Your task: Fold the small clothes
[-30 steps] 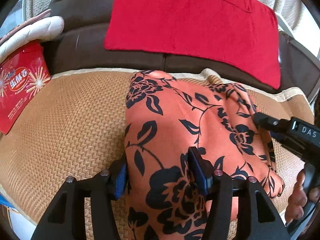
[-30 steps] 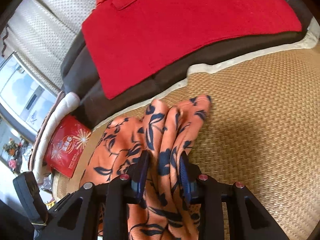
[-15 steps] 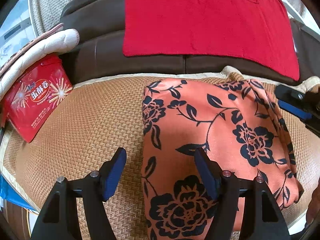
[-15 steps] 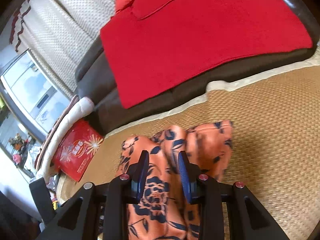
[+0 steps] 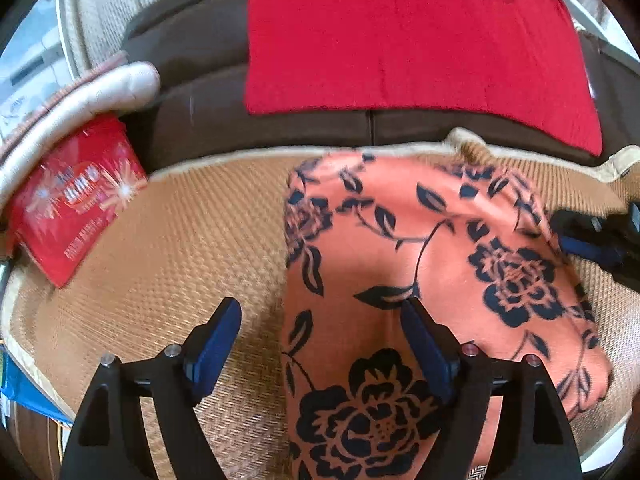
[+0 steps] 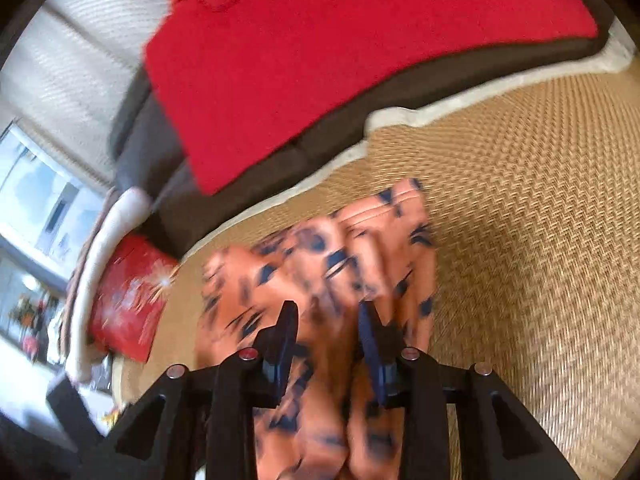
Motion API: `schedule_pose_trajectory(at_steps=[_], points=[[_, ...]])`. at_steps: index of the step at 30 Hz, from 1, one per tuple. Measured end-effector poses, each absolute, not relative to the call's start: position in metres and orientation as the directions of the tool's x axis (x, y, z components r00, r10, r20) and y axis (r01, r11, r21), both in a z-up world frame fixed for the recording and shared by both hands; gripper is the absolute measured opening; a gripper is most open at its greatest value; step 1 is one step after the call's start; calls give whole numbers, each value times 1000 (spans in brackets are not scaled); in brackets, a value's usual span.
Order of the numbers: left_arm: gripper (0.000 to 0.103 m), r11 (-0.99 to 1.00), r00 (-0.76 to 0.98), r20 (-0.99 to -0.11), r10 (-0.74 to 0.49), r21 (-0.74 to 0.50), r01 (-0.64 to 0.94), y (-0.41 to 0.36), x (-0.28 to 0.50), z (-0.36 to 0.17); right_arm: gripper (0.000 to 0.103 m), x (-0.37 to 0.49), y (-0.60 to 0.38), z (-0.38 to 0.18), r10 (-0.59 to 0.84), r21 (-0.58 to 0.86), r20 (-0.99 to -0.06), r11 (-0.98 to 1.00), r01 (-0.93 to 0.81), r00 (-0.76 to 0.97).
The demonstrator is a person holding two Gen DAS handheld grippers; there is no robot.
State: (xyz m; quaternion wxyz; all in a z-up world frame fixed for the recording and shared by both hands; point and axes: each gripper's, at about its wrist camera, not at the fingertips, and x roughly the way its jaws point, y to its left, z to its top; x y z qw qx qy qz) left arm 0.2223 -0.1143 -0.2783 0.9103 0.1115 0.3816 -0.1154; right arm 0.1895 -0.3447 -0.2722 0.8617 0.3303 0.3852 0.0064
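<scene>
Two views. Left wrist: the left tongs (image 5: 320,334) stand spread, having just been opening, over the orange floral garment (image 5: 420,264) lying on the woven mat (image 5: 192,248), gripping nothing. Right wrist: the right tongs (image 6: 328,332) pinch a bunched fold of that garment (image 6: 320,264); blurred.
</scene>
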Motion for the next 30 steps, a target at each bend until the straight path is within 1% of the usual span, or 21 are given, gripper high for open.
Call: schedule_pose_trajectory(at_steps=[4,7,8,11,14,16,17,18,19,20,21,22,24,27,30], points=[[83,960,763,-637,-110,131,248,-107,201,-248,36,168,-320,-257,217,489,-675,847,207,705],[83,969,803,-589,-93,132,209,-98,179,-224,36,170,-305,-284,224,425,-777,876,229,588],[84,971,807,-583,-93,127,203,-95,174,-218,35,167,-301,-293,201,396,-799,885,243,567],[84,972,819,-562,-114,107,208,-82,152,-196,35,156,-293,-278,173,370,-793,899,236,584],[84,973,841,-531,-103,120,196,-75,134,-174,35,133,-289,-257,164,375,-766,900,224,622],[89,976,852,-512,-107,108,187,-70,122,-159,35,115,-286,-241,145,366,-745,905,218,651],[94,979,859,-501,-109,96,180,-67,115,-152,35,107,-285,-233,133,358,-738,908,217,661],[96,982,871,-477,-114,79,171,-63,106,-141,35,98,-283,-222,116,345,-728,914,215,675],[96,984,883,-455,-117,69,166,-59,98,-132,36,90,-283,-212,99,330,-715,920,210,692],[96,985,891,-439,-118,65,162,-57,92,-125,43,86,-281,-200,80,312,-701,928,204,709],[96,985,901,-417,-119,62,159,-54,82,-114,55,76,-279,-187,54,289,-682,936,201,729],[97,985,906,-406,-120,62,159,-52,78,-108,75,64,-278,-172,28,273,-652,941,201,758],[98,986,918,-379,-119,63,154,-48,65,-92,76,42,-274,-143,-16,251,-577,948,195,816],[101,989,937,-332,-111,59,139,-42,43,-69,76,18,-266,-108,-54,211,-521,959,190,852],[102,990,953,-283,-110,58,131,-37,20,-49,76,-4,-262,-80,-55,219,-467,960,176,883]])
